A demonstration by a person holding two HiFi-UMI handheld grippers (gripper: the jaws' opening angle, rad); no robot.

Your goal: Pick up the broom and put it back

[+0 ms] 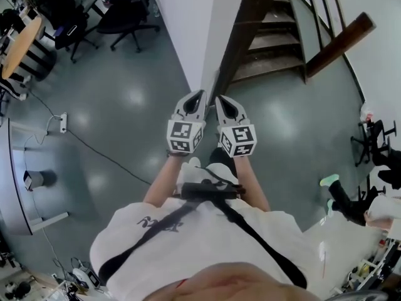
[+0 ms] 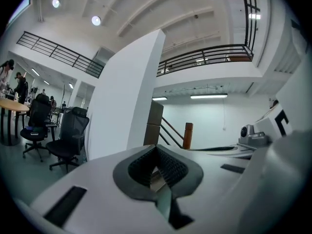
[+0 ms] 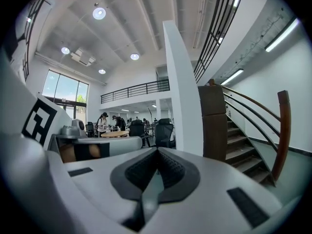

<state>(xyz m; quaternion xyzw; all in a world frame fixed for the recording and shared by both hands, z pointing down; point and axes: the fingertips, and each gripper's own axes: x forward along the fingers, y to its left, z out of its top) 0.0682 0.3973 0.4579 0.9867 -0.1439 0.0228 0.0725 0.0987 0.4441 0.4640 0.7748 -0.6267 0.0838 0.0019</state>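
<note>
No broom shows in any view. In the head view my left gripper (image 1: 201, 95) and right gripper (image 1: 220, 100) are held side by side in front of the body, above the grey floor, pointing at the end of a white wall (image 1: 203, 36). Both have their jaws together with nothing between them. The left gripper view shows the left gripper (image 2: 156, 148) with dark pads meeting at the tip. In the right gripper view the right gripper (image 3: 157, 150) looks the same, facing the wall's edge (image 3: 183, 91).
A wooden staircase (image 1: 272, 39) with a brown post (image 1: 341, 42) rises right of the wall. Office chairs (image 1: 122, 17) and a round table (image 1: 22, 42) stand at the far left. A power strip with cable (image 1: 62, 123) lies on the floor. Another person's feet (image 1: 332, 187) are at the right.
</note>
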